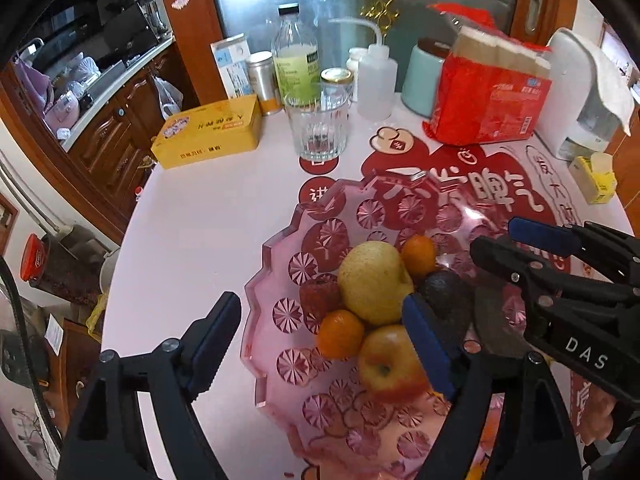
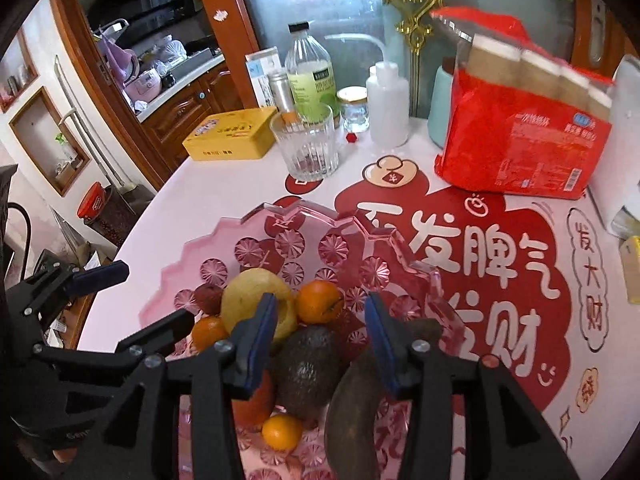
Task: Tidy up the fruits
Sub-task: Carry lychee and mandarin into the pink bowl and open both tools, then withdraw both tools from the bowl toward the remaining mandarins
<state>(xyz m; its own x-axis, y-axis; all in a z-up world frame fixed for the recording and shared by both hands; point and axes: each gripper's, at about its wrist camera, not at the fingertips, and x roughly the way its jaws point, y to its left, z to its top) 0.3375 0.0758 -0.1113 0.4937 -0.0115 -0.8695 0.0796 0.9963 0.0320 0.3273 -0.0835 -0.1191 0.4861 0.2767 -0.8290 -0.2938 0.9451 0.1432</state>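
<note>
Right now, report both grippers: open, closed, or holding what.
Left gripper: open, holding nothing, above the pink cut-glass fruit bowl.
Right gripper: open, empty, over the dark green avocado.

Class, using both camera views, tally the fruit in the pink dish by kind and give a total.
Small oranges: 3
Yellow pear: 1
Apple: 1
Avocado: 1
Red bumpy fruit: 1
Long dark piece, kind unclear: 1
Total: 8
</note>
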